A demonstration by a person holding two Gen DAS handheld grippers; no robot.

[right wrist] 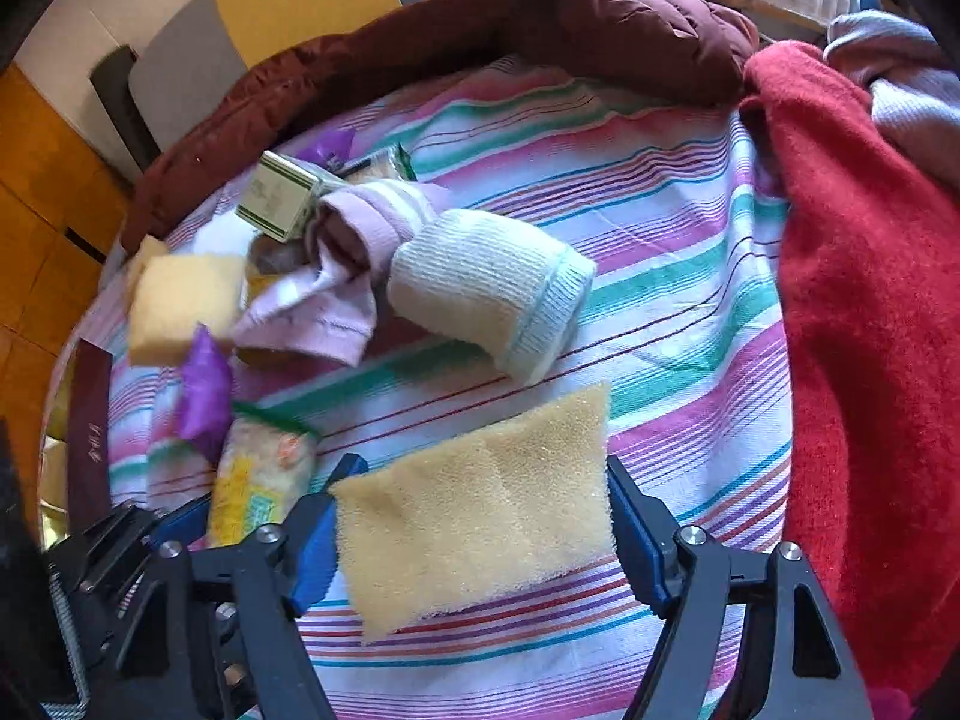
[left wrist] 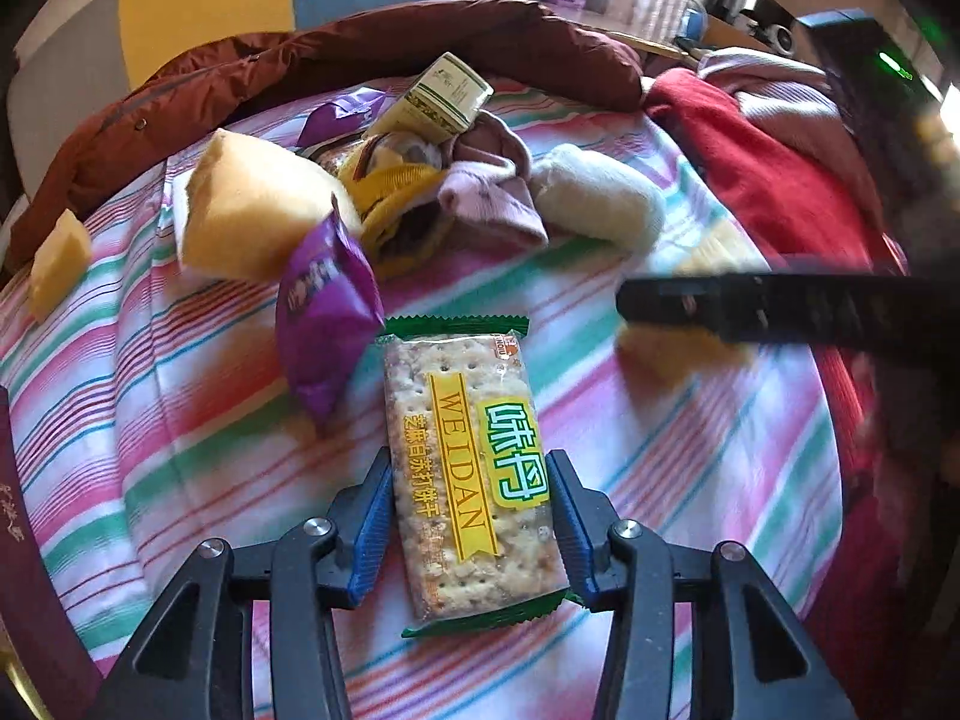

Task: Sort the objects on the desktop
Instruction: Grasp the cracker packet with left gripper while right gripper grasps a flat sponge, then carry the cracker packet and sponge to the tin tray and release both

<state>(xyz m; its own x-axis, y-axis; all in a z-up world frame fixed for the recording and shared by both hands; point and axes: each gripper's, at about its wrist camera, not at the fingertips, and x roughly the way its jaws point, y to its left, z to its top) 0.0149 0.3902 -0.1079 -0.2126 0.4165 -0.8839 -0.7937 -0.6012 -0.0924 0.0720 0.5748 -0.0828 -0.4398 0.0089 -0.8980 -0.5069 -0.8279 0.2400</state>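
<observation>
Left gripper (left wrist: 471,531) clamps the cracker packet (left wrist: 468,474). Right gripper (right wrist: 471,534) squeezes the yellow sponge (right wrist: 480,510), near the rolled sock (right wrist: 489,288).

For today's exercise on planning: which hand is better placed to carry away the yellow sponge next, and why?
Right. The right gripper has the yellow sponge between its fingers, while the left gripper is occupied, closed on the cracker packet.

Both wrist views look down, close, sharing the striped cloth (left wrist: 690,450).
</observation>
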